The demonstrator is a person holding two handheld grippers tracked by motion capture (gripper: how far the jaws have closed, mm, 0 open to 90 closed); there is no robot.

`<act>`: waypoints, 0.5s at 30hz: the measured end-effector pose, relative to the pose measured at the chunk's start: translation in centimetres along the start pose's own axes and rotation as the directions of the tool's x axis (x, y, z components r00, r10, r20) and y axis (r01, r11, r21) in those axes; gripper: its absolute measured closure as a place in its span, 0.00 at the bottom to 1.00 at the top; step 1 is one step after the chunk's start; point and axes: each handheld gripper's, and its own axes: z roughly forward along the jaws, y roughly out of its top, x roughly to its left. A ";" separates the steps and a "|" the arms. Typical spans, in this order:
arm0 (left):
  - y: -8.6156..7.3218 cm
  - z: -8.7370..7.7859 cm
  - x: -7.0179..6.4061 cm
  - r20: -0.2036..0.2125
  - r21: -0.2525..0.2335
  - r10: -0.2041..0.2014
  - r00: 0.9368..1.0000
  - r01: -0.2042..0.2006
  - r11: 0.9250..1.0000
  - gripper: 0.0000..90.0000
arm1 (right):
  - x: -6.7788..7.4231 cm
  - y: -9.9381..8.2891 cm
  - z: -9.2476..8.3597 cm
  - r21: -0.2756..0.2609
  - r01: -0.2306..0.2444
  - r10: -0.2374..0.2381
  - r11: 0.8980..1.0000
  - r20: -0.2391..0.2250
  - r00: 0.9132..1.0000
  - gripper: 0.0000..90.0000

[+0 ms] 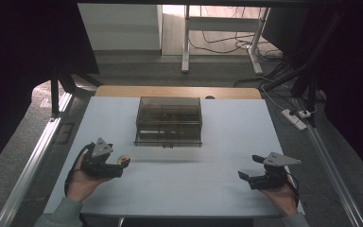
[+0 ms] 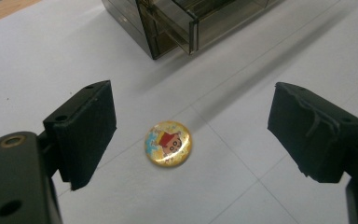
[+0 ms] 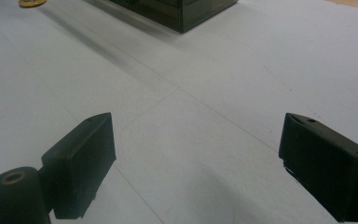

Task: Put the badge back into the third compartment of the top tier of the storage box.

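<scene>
A round yellow badge with a cartoon figure lies flat on the white table. My left gripper is open, its jaws standing wide on either side of the badge without touching it. In the high view the badge sits at the tips of the left gripper, front left of the table. My right gripper is at the front right, open and empty over bare table. From the right gripper view the badge is far off at the top left.
A smoky see-through drawer box stands mid-table, its front facing the person; one drawer looks slightly pulled out. Its corner lies ahead of the right gripper. Wooden table edge at the back. A power strip lies on the floor to the right.
</scene>
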 end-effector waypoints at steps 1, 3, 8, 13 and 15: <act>0.2 0.1 0.1 -0.001 0.004 0.003 1.000 -0.003 1.000 0.17 | 0.0 0.0 0.0 -0.001 0.001 -0.001 1.000 0.002 1.000 0.12; 0.4 0.2 0.2 -0.002 0.009 0.005 1.000 -0.005 1.000 0.18 | 0.0 0.0 0.0 -0.002 0.000 0.000 1.000 0.000 1.000 0.12; 1.0 0.2 0.6 -0.021 0.031 0.004 1.000 -0.003 1.000 0.18 | 0.0 0.0 0.1 0.004 0.002 -0.002 1.000 -0.001 1.000 0.12; 1.5 0.5 1.1 -0.020 0.050 0.007 1.000 -0.006 0.999 0.18 | 0.0 0.0 0.2 0.008 0.005 -0.005 1.000 -0.006 1.000 0.12; 1.7 0.8 1.5 -0.018 0.061 0.012 1.000 -0.011 0.998 0.18 | 0.1 0.0 0.2 0.009 0.005 -0.005 1.000 -0.006 1.000 0.12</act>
